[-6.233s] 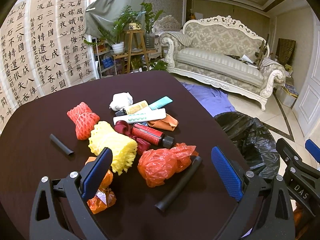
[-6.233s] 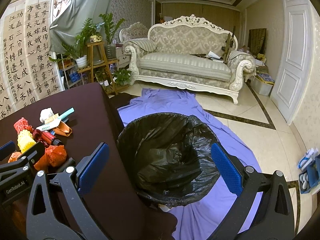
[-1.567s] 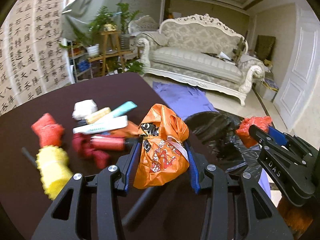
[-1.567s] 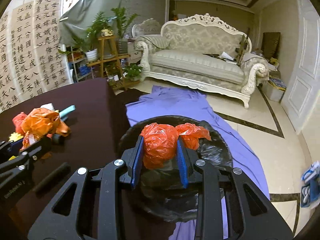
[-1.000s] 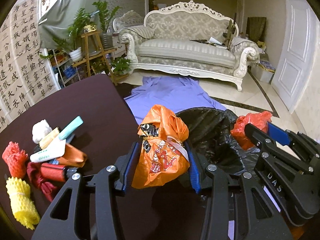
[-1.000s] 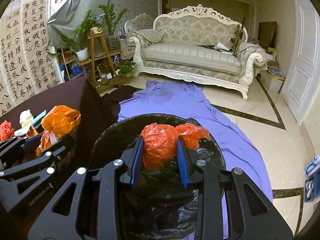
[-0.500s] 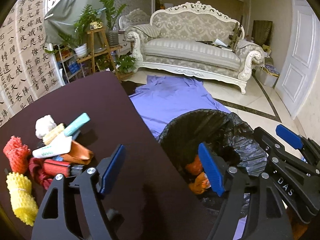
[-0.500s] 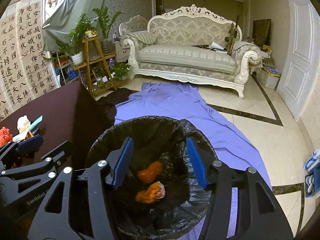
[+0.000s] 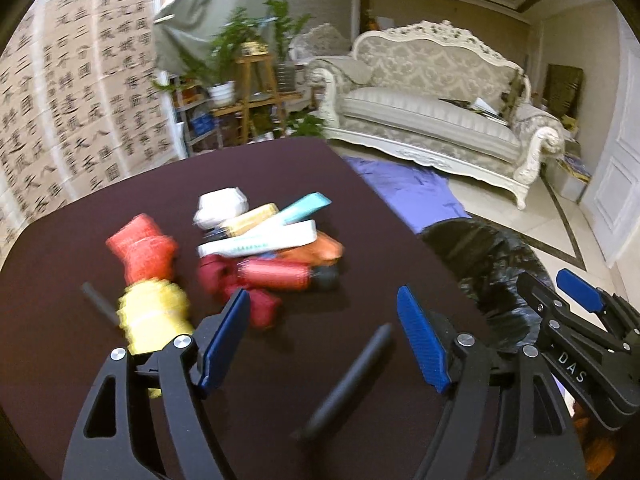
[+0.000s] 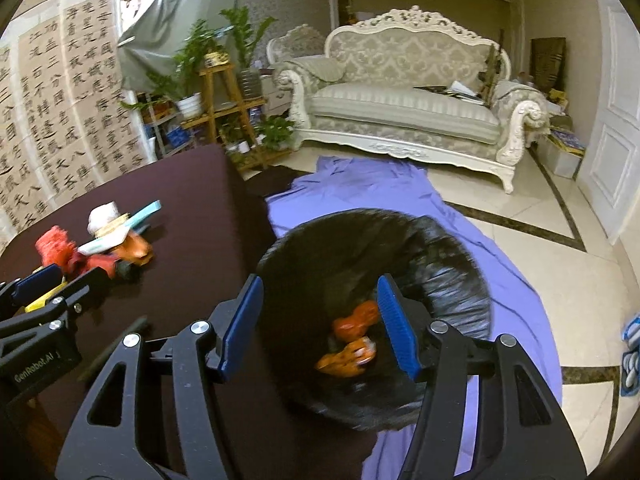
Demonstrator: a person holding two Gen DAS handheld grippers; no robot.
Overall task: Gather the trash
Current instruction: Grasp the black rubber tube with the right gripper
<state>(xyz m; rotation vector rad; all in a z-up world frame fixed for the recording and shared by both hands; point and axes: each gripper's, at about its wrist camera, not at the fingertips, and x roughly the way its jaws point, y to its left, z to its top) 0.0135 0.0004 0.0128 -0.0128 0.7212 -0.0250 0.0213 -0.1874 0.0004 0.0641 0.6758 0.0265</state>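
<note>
Dark round surface (image 9: 120, 208) carried the trash pile (image 9: 256, 244) at 11 o'clock of the left gripper (image 9: 322, 340); both grippers' jaws stood wide, empty. Right gripper (image 10: 320, 322) hung over the bin (image 10: 460, 280). Loose black tube (image 9: 344, 380) could roll off if nudged.

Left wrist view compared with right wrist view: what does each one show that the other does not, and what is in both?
Only the left wrist view shows the black tube lying on the table near the open left tool. Only the right wrist view shows inside the bin bag, where two orange bags lie under the open right tool. Both show the table, the trash pile and the sofa.
</note>
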